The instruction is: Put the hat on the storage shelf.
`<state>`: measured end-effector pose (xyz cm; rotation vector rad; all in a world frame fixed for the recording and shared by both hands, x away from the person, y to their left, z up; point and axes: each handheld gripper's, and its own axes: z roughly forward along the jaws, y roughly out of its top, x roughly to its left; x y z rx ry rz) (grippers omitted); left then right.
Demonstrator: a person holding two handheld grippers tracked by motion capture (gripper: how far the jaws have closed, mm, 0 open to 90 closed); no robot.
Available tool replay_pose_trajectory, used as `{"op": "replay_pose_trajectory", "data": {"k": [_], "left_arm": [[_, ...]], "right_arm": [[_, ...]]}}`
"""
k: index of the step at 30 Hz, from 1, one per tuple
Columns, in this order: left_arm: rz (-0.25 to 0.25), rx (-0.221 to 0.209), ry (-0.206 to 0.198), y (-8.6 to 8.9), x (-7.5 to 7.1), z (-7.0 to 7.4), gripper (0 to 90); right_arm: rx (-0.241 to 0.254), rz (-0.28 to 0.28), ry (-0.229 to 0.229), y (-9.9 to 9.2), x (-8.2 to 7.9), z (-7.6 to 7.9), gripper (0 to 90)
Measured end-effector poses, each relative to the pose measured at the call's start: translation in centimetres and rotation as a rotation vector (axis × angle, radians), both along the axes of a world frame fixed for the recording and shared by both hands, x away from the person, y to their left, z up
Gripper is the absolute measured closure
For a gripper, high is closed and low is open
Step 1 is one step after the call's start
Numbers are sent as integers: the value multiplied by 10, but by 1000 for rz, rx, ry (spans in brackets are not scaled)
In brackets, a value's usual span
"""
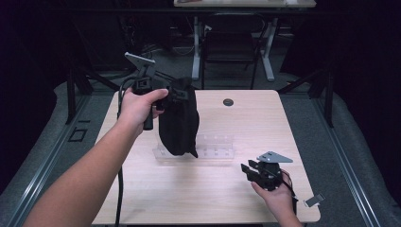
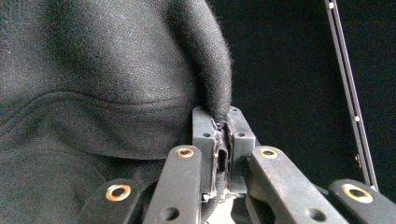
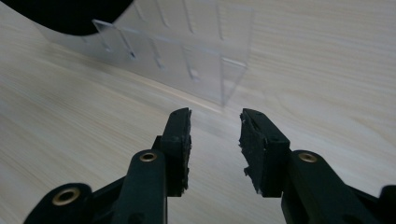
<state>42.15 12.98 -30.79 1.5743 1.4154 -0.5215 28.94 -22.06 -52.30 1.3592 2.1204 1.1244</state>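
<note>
1. Nearest the camera, at the lower right of the high view, the right gripper sits low over the pale wood-grain table. Its jaws stand apart with nothing between them, as its own view confirms.

2. Farther up, centre of the high view, a clear acrylic slotted rack lies on the table. It fills the upper middle of the right gripper view, just ahead of the open jaws.

3. The black soft cloth bag hangs above the rack's left end, its lower tip close to the rack or touching it; I cannot tell which. The left gripper, upper left of centre, is clamped on the bag's top; its own view shows a fold of black fabric pinched between closed jaws.

4. Judged step: the bag is being held up for the free gripper to take a second hold. The next move calls for the right gripper to rise toward the hanging fabric without knocking the rack.

5. Room: the table's right half and near strip lie bare; the near edge is close under the right hand.
</note>
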Motion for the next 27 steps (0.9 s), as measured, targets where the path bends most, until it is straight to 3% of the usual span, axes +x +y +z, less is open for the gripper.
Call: {"op": "replay_pose_trajectory", "data": {"k": [7,13,20,27], "left_arm": [[-1,-2,1,1,-1,0,855],[0,-3,-2,2,-2,-1,854],[-6,-9,1,0,-1,-1,853],[-3,-8,0,1,-1,-1,853]], "right_arm": [[5,116,-25,40,13,21,649],[3,195,-14,68,22,36,672],[0,257,-7,93,24,43,734],[-11,305,-14,109,23,50,738]]}}
